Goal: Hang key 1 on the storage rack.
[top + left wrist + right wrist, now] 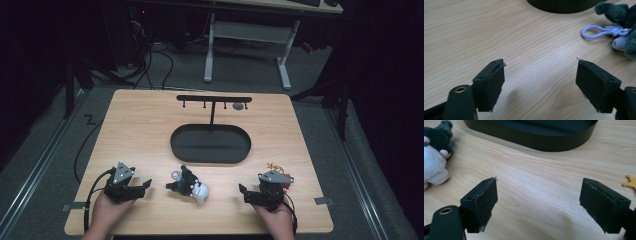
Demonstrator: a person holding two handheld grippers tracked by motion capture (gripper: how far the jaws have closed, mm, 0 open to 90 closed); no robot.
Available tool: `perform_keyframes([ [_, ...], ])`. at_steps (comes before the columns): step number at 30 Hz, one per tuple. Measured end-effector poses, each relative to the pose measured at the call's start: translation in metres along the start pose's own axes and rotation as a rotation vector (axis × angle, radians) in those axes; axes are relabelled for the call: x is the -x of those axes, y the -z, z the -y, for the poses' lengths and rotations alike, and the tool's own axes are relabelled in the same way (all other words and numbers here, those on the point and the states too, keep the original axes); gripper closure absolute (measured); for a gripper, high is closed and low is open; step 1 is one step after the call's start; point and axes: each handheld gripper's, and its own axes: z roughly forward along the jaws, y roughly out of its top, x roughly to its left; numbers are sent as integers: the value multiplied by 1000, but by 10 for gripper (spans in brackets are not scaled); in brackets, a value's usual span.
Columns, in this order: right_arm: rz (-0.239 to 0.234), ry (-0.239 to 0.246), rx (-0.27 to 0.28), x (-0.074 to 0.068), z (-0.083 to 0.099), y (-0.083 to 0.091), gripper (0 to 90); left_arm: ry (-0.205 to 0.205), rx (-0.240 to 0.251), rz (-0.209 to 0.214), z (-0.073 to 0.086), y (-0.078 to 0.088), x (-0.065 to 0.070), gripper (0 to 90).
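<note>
Plush keychain [189,184]: lies on bench [140,130], between both grippers, near the black tray [210,143].
Left gripper [146,184]: fingers wide, empty.
Right gripper [242,189]: fingers wide, empty.
Approach: pinch the soft body, keeping the clip loop [596,32] free for hanging.

The high view looks forward and down from above the person's side, taking in the whole wooden table [150,130] from some way off. The left gripper view sits low and close over the tabletop, facing past its own jaws toward the plush keychain toy [621,20] and the black oval tray [561,6]. The right gripper view is equally low and near, sharing that toy [435,162] and tray [536,137] from the other side.
</note>
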Motion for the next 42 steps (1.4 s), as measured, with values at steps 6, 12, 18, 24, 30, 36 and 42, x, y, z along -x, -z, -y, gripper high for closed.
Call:
perform_keyframes([
  [6, 14, 6, -19, -1, 0, 1, 147, -18, 14, -24, -2, 0, 1, 206],
  [12, 10, -5, -43, -4, -3, 2, 145, -11, 16, -31, -3, -1, 1, 193],
  [18, 19, -16, -87, -6, -6, -1, 145, -23, 30, -14, -3, 2, 1, 198],
  [24, 13, -10, -135, -13, -15, -1, 158, -26, 27, 10, -4, 4, 0, 198],
  [30, 34, -6, -189, -19, -22, -1, 156, -38, 36, 27, -4, 7, 0, 191],
  [36, 34, 37, -234, -28, -29, -5, 163, -52, 56, 35, -5, 13, 4, 194],
  [42, 15, 52, -270, -33, -34, -13, 161, -35, 55, 40, -5, 15, 2, 221],
])
